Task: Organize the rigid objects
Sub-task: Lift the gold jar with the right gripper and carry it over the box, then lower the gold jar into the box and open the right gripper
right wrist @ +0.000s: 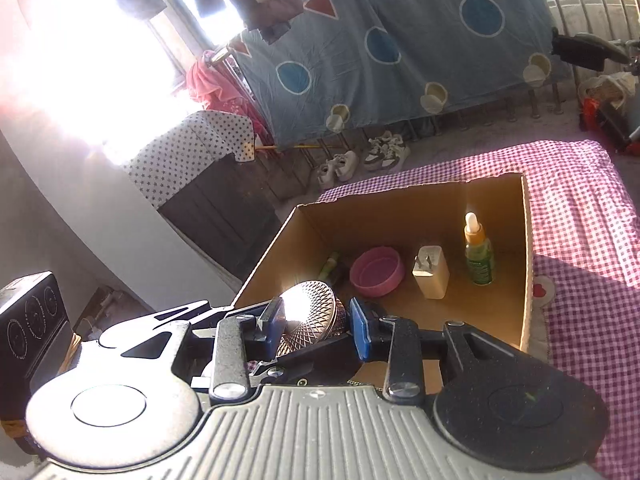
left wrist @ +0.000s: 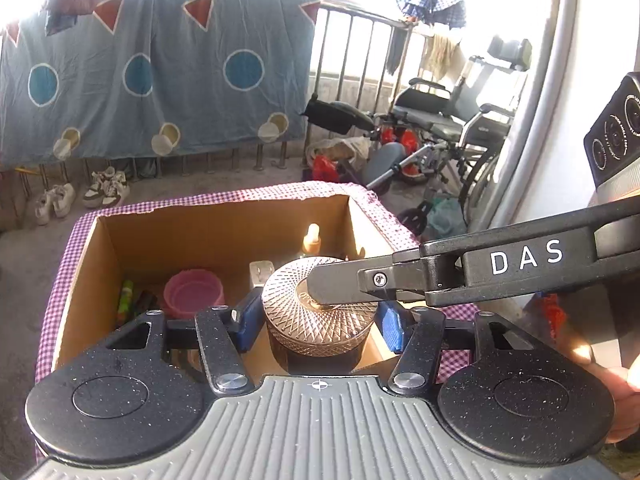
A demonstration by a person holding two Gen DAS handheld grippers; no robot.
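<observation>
The round jar (left wrist: pixel 320 312) hung over the near edge of the cardboard box (left wrist: pixel 216 232), sitting between the blue pads of the left tongs (left wrist: pixel 318 322), which were spread and not touching its sides, while the right tongs (right wrist: pixel 316 326) were clamped across its lid from the side. The jar was cut glass with a fine crosshatch pattern and a domed, ribbed lid. Inside the box stood a pink bowl (right wrist: pixel 376 270), a white plug (right wrist: pixel 430 276), a green dropper bottle (right wrist: pixel 478 252) and a marker (left wrist: pixel 126 296), all on the checked counter (right wrist: pixel 580 208).
</observation>
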